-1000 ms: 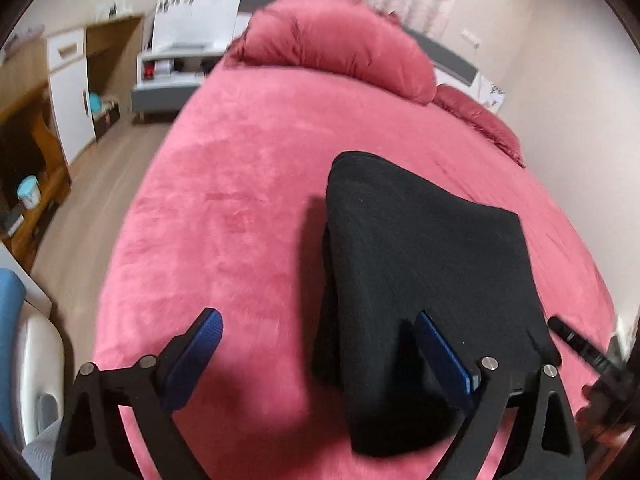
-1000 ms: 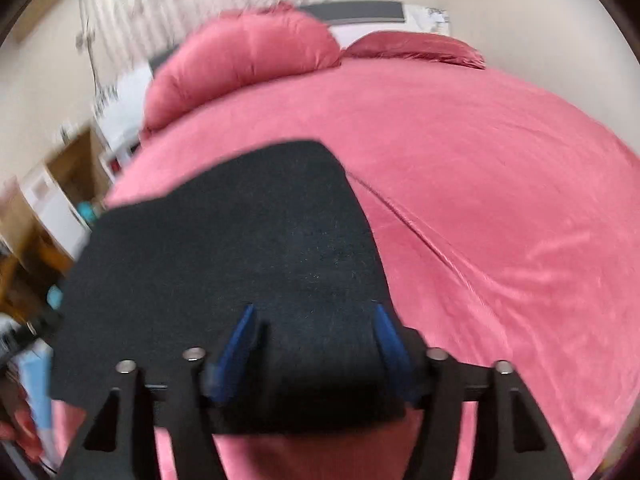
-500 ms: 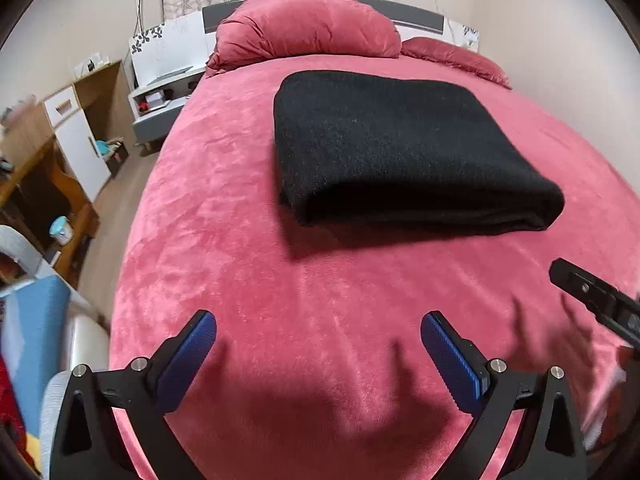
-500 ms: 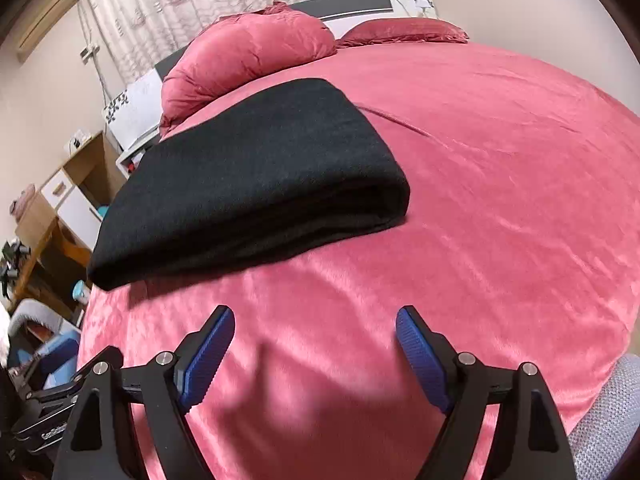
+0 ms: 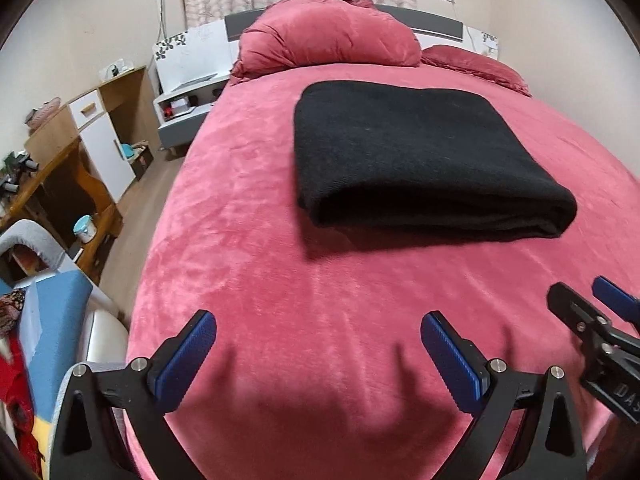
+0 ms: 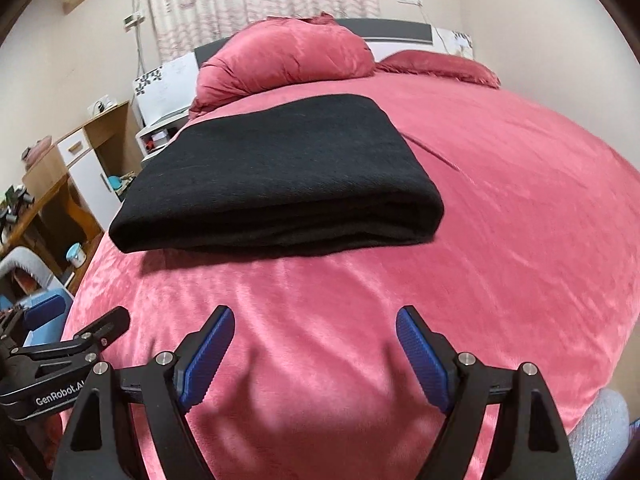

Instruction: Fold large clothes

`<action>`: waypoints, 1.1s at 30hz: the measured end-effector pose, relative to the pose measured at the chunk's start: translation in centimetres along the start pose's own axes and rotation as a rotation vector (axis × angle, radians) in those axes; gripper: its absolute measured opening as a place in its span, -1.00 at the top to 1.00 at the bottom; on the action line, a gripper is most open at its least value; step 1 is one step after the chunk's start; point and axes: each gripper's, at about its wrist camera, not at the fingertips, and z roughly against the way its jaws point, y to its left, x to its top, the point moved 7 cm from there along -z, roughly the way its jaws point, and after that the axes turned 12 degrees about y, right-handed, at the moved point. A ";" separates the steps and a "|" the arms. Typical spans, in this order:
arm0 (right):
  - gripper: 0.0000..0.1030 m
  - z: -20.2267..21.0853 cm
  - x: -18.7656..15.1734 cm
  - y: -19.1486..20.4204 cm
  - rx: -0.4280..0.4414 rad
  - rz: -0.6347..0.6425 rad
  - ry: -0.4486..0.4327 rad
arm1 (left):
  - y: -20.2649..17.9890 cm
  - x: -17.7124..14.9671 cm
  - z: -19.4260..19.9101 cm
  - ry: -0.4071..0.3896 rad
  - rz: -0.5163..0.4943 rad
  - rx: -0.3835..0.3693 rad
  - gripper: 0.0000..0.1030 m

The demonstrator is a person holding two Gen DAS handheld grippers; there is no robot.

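Two grippers, both spread wide with nothing between the pads. Left gripper (image 5: 318,354) hangs over bare bedspread near the foot of the bed (image 5: 248,216), well short of the garment. Right gripper (image 6: 314,354) does the same from the other side; each shows at the edge of the other's view, so they sit side by side at roughly the same height.

Black garment (image 5: 412,152) lies flat on the bed's middle, toward the pillows (image 5: 328,36), as a thick rectangular stack. Rounded fold faces the grippers; several layers show along that near edge in the right wrist view (image 6: 276,176). Corners look square, no sleeve or loose flap sticking out that I can see.

Why it sits there, my read: the bed gives a wide soft surface, and centre placement leaves clear room on all sides for two-handed folds. Fold edge toward the operator makes sense too, since it's the tidy side and easy to pinch for lifting.

Open, backed-off grippers suggest the fold is done and released, or close to it. Judgement only: task looks nearly complete. If another fold is wanted, the stack is already thick, so a pinch risks grabbing only the top layers and skewing the pile. Plush bedspread may also drag the bottom layer.
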 end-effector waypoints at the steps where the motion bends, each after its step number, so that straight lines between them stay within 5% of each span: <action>1: -0.64 0.0 0.0 0.0 -0.004 0.003 0.000 | 0.0 0.0 0.0 -0.002 -0.002 0.005 -0.99; 33: -0.64 -0.5 0.1 0.7 0.007 -0.003 0.012 | -0.7 -0.2 -0.1 0.003 -0.015 -0.030 -0.99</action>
